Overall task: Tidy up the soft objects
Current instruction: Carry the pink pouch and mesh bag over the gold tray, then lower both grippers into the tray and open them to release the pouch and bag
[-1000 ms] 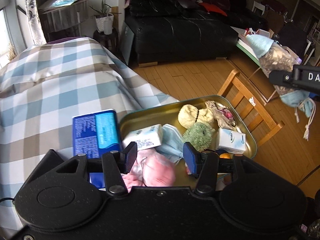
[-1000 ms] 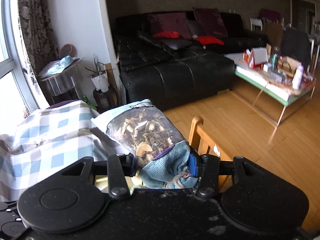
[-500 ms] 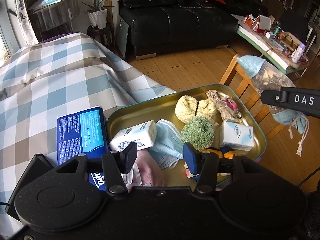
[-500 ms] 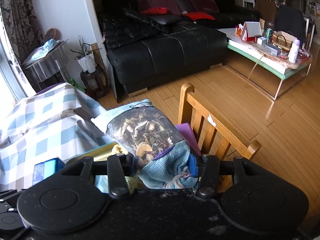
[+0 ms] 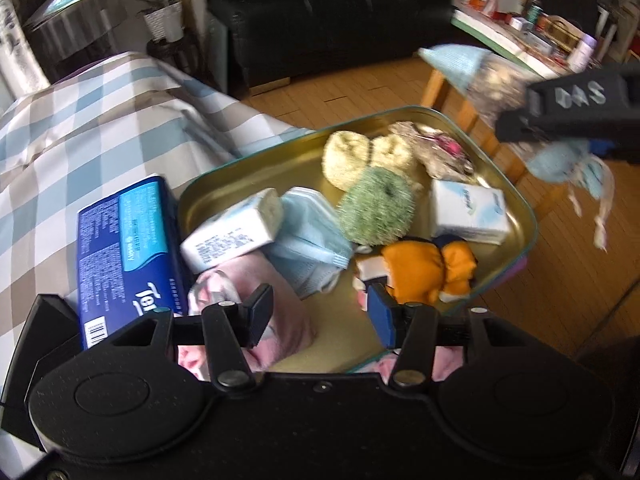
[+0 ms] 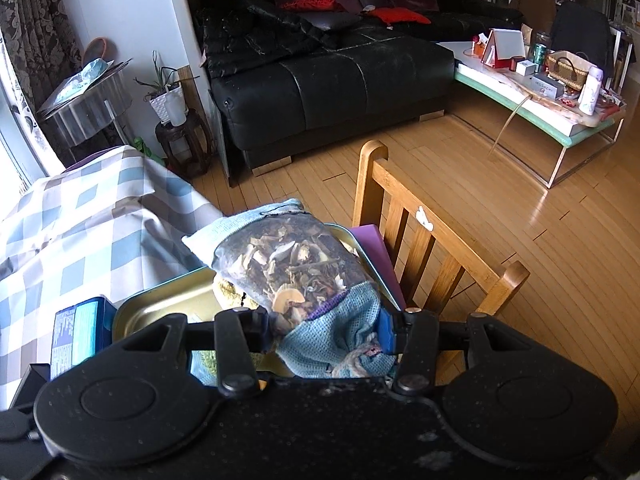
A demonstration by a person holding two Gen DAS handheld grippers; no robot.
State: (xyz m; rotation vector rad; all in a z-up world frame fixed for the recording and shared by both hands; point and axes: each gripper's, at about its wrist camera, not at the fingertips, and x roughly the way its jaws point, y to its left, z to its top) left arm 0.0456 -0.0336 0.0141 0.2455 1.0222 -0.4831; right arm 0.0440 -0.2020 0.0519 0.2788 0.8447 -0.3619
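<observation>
Pink cloth (image 5: 280, 320) released; orange toy (image 5: 420, 272) left-view-only

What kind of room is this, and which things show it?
Most likely a home living room: a black leather sofa with cushions, a low coffee table crowded with household items, a potted plant on a stool, and a wooden floor.

We find the gold tray (image 5: 516, 200) crowded: tissue packs, a face mask (image 5: 312, 236), a green scrubber (image 5: 374, 208) and an orange plush (image 5: 424, 272) fill its middle and right. Bare metal remains at the far left corner. A blue box (image 5: 128, 248) flanks the left rim; a wooden chair (image 6: 424, 240) blocks the right
</observation>
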